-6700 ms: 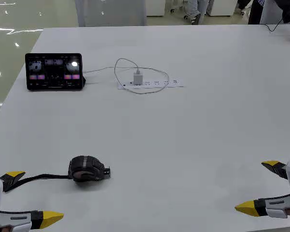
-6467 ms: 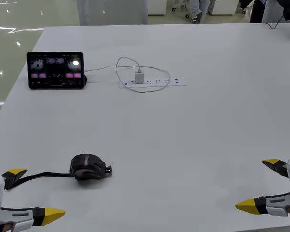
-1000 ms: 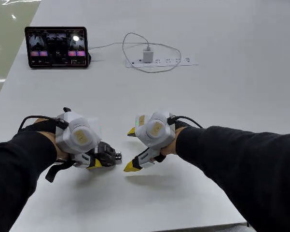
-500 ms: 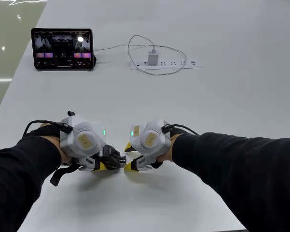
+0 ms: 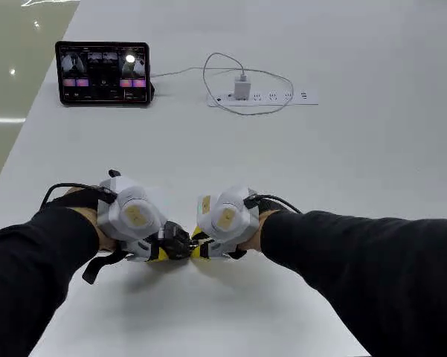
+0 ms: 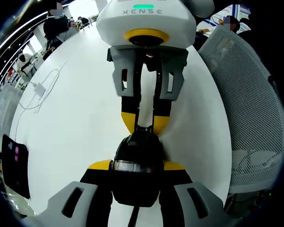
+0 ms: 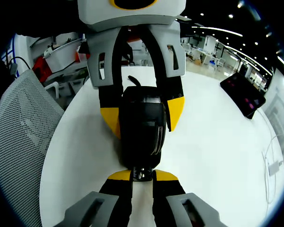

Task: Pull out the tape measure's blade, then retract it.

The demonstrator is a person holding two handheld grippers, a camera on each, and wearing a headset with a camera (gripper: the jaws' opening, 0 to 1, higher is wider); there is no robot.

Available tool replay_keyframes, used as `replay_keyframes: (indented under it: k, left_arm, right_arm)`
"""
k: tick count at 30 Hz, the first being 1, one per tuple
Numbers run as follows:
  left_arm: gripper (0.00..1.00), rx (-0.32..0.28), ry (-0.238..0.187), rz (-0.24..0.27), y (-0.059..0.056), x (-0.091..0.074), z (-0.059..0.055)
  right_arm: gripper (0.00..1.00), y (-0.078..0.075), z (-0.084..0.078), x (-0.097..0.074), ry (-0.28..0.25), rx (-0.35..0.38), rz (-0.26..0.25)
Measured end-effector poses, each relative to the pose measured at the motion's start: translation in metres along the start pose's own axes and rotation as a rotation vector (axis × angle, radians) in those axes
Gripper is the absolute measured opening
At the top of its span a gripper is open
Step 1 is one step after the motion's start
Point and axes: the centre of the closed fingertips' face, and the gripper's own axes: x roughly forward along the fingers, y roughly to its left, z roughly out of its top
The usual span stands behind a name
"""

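Observation:
The black tape measure rests on the white table between my two grippers. My left gripper is shut on its case, with the yellow fingertips pressing on both sides of the tape measure. My right gripper faces it and is shut on the small metal hook at the end of the blade. In the left gripper view the right gripper comes in from the top. In the right gripper view the left gripper holds the case. No blade shows outside the case. A black strap trails under the left hand.
A dark tablet stands at the far left of the table. A white power strip with a charger and looped cable lies at the far middle. The table's left edge runs close by. A grey mesh chair stands beside the table.
Both grippers came in from the near corners to the tape measure. The left one took hold of the case. In the last second the right one slid left and shut on the blade's hook.

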Motion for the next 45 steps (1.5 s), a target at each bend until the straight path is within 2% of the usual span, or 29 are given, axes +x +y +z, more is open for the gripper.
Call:
replay_keyframes:
  k: [3, 4, 5, 7, 11, 13, 17, 29, 45]
  left_arm:
    - [0.32, 0.0, -0.002, -0.003, 0.0, 0.0, 0.0]
    - [0.32, 0.002, -0.004, -0.004, 0.0, 0.0, 0.0]
    - [0.32, 0.001, -0.008, -0.006, 0.0, 0.0, 0.0]
    - [0.32, 0.005, -0.016, -0.007, 0.0, -0.001, 0.0]
    - [0.32, 0.005, -0.022, -0.007, -0.001, -0.001, 0.0]
    - [0.32, 0.005, -0.023, -0.008, -0.001, -0.002, 0.0]
    - [0.32, -0.004, -0.028, -0.01, -0.001, -0.002, 0.0]
    - [0.32, -0.008, -0.036, -0.014, 0.0, -0.002, 0.0]
    - [0.32, -0.006, -0.029, -0.013, 0.0, -0.001, 0.0]
  right_arm:
    - [0.13, 0.0, 0.0, 0.0, -0.001, -0.007, 0.004]
    - [0.13, 0.0, 0.0, 0.0, -0.003, 0.004, 0.004]
    - [0.13, 0.0, -0.001, 0.0, -0.006, 0.051, 0.008]
    - [0.12, -0.001, -0.001, 0.0, -0.029, 0.059, 0.022]
    - [0.11, 0.0, -0.002, -0.001, -0.059, 0.06, 0.022]
    - [0.11, 0.0, -0.001, -0.001, -0.061, 0.018, 0.011]
    - [0.1, 0.0, -0.001, -0.003, -0.069, 0.031, -0.004]
    - [0.11, 0.0, -0.008, -0.008, -0.06, 0.068, 0.02]
    - [0.11, 0.001, -0.016, -0.014, -0.054, 0.072, 0.015]
